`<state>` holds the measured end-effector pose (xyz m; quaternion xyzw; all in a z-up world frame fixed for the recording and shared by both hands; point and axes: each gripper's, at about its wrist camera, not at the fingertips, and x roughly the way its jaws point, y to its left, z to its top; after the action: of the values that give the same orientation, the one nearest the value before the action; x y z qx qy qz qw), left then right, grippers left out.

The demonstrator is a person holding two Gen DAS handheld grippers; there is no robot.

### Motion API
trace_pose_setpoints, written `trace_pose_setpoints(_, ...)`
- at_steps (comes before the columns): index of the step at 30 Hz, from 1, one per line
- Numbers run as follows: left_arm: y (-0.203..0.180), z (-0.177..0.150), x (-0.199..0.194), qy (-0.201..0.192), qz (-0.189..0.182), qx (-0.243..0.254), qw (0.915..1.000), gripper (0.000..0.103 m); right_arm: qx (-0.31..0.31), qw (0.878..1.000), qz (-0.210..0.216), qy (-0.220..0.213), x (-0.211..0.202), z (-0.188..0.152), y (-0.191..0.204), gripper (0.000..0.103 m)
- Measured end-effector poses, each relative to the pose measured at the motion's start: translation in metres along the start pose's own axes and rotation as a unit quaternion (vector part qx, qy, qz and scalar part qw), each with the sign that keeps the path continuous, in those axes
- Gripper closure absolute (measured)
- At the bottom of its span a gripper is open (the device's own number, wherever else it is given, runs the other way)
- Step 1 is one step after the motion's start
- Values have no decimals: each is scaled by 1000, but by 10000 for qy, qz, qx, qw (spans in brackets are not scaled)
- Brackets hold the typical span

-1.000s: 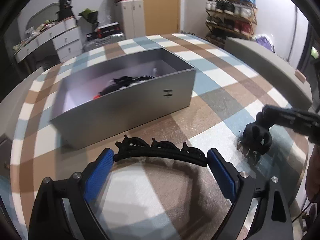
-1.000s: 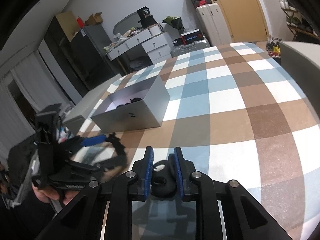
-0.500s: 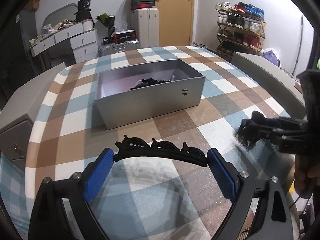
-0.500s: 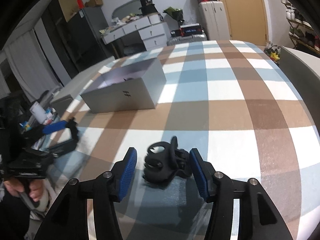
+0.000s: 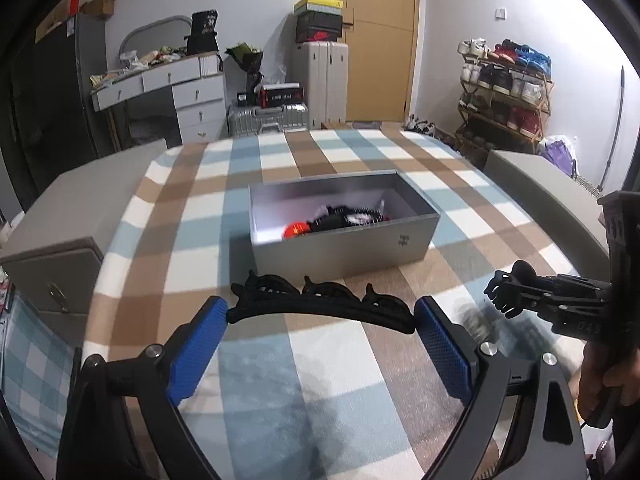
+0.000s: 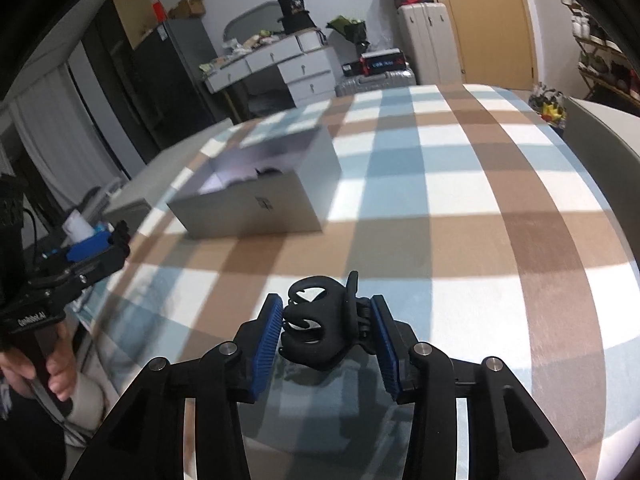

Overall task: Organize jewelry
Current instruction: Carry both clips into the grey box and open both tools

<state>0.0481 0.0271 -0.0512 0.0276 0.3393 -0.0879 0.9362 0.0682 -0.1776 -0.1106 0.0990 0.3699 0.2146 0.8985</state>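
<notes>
A long black scalloped hair clip (image 5: 324,300) spans the blue pads of my left gripper (image 5: 321,312), which is shut on it above the plaid table. Beyond it stands the open grey box (image 5: 344,248) with a red piece (image 5: 296,230) and black hair pieces (image 5: 344,216) inside. In the right wrist view a black claw clip (image 6: 316,328) sits between the pads of my right gripper (image 6: 325,300). Its jaws are closing, and both pads touch the clip. The left wrist view shows that claw clip (image 5: 506,292) lifted off the cloth at the right.
The plaid cloth (image 5: 280,360) covers the whole table. The grey box (image 6: 256,208) lies left of centre in the right wrist view. Grey upholstered seats (image 5: 540,176) flank the table. A dresser, suitcases and a shoe rack stand beyond. A person's hand (image 6: 40,368) holds the left gripper's handle.
My left gripper rose and drew back from the box, still holding the long clip. My right gripper opened wide around the claw clip, then narrowed onto it; the clip now lies turned.
</notes>
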Motion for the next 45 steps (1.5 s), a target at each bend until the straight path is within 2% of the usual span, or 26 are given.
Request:
trace_pose_setpoints(8,7,21,3,-217,111,7,9997,12,-337,9971,513,-448,-8,37,32,60)
trace_pose_setpoints(13,15,39,9,-503,175,-231,9983,12,-504,9940,726,-637,-5,64,47,60)
trace_pose_setpoints(20,19,57,26,-503,134,-340,9981,12,-611,9908,920,-786,9,98,53,60)
trace_pose_setpoints(24,19,63,37,-395,65,-360,9986,12,-640,9900,973,-797,20,114,51,60)
trace_pose_setpoints(26,22,66,50,-176,-97,-443,9988,12,-623,9902,996,-751,30,120,48,60)
trace_pose_setpoints(34,20,67,75,177,-358,-447,9982,12,-504,9925,985,-522,62,128,35,60)
trace_pose_setpoints(37,19,66,79,238,-482,-379,9978,12,-491,9928,971,-492,69,128,32,60)
trace_pose_setpoints(45,21,64,88,343,-495,-400,9974,12,-557,9936,899,-389,88,131,31,60)
